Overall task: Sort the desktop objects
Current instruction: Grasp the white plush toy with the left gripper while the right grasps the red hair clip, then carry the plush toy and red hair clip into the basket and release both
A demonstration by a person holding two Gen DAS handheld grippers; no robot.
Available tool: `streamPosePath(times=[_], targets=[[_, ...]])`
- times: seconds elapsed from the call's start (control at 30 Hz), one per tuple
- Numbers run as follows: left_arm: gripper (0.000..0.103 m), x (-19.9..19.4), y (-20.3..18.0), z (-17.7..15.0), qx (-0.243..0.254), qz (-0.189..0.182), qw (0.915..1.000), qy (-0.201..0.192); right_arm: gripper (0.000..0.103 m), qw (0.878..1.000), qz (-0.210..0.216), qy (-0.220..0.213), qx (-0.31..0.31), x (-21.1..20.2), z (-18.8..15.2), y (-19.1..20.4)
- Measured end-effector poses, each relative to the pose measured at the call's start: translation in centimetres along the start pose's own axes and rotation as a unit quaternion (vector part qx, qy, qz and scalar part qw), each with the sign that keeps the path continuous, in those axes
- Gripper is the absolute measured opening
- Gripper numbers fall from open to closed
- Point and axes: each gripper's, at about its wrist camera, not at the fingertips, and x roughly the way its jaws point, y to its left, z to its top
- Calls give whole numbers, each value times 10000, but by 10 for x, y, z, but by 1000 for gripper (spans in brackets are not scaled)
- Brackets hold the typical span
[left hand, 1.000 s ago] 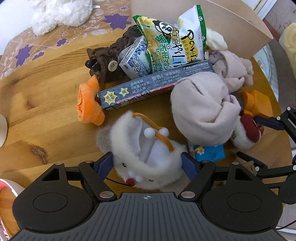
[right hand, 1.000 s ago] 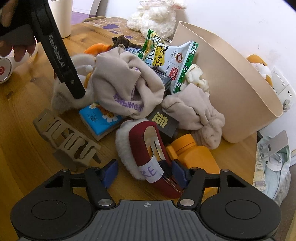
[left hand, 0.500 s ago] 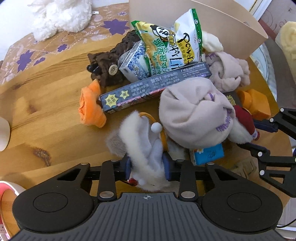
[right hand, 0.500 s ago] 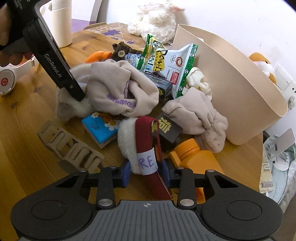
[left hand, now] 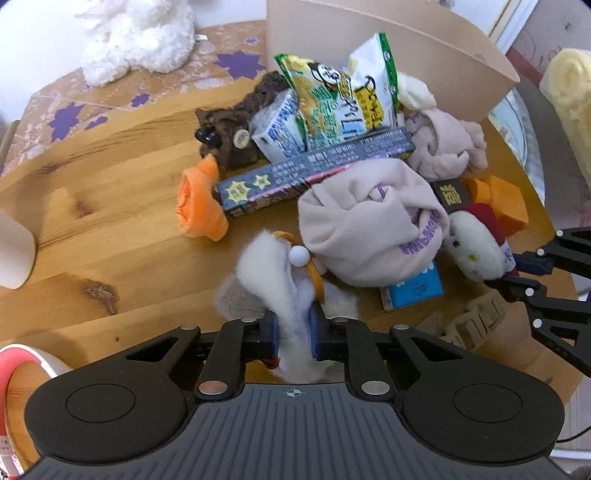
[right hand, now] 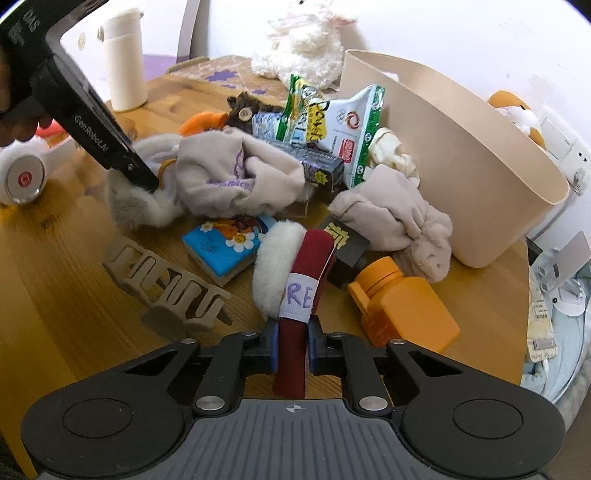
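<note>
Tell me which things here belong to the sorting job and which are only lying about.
Job:
left gripper, shut on white plush
right gripper, shut on red slipper
beige bin
pile: snack bags, beige cloth, orange bottle, blue packet

Lying about:
headphones
white cup
fluffy toy

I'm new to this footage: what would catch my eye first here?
A jumbled pile spills from the tipped beige bin over the wooden table. The left tool pinches a white fluffy toy at the pile's near edge. The right tool clamps a red-and-white plush beside an orange bottle.
</note>
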Motion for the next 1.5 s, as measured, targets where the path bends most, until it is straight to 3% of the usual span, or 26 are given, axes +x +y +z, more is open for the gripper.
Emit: streamPosePath(times=[0.37,0.67,1.07,1.5], targets=[[12,-24,12,-6,-180,-42,9995,-242,13,9974,-174,-376,591,-24,-4,-12],[12,-45,22,4,-126,20,9986,-520,13,9931,-311,-838,762,-53,12,-23],[12,-84,17,58,51,16,9929,-1189,13,9852,-611,-1284,953,-75,35,-57],[12,-95,-14,140,452,-70,9824,-1812,14,9708,-1172,-1755,1144,-83,69,-119]])
